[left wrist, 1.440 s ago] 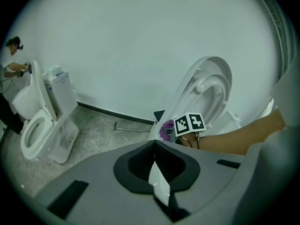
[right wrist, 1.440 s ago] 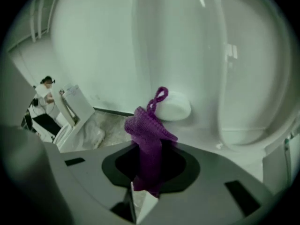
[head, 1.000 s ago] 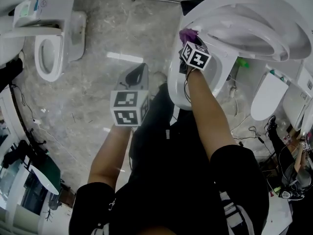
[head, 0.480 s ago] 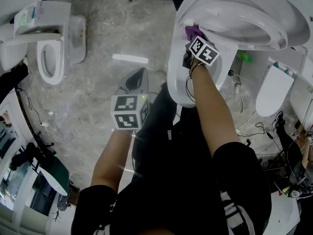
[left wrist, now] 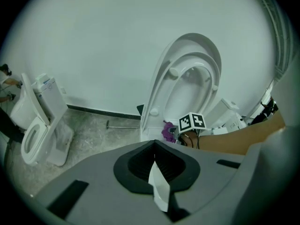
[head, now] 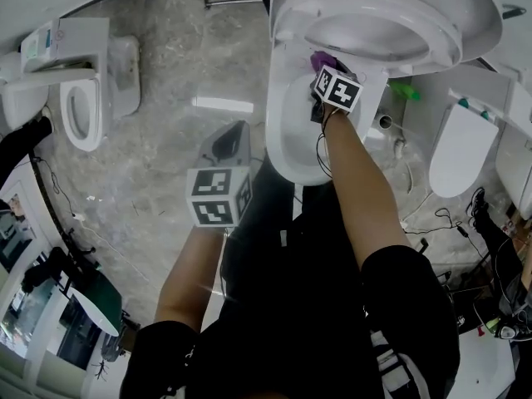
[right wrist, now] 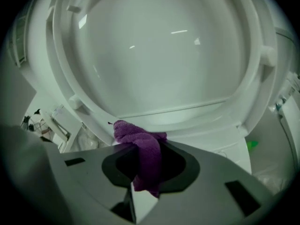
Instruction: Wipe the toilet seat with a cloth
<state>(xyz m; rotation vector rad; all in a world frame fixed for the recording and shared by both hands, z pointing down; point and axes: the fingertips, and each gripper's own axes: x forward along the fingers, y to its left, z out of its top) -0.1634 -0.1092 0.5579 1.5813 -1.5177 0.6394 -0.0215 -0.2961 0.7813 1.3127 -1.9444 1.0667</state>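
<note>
Observed right gripper (right wrist: 145, 172) pinching a bunched purple cloth (right wrist: 143, 149) between its jaws, at the far end of the bowl (head: 291, 131), close under the lower edge of the raised toilet seat (head: 440, 50); contact with the seat not resolvable. Recorded left gripper (left wrist: 157, 177) pressed together with nothing in it, held over the grey floor (head: 166, 73) left of the toilet, well apart from the cloth.

floor: grey marbled stone (head: 158, 65), bright streak of reflected light (head: 223, 104) | wall: plain white (left wrist: 117, 46), dark skirting (left wrist: 93, 111) at its foot | left: second white toilet (head: 83, 98) | near wall: metal bar (head: 237, 2) lying on floor | right: separate white toilet lid (head: 453, 152)
</note>
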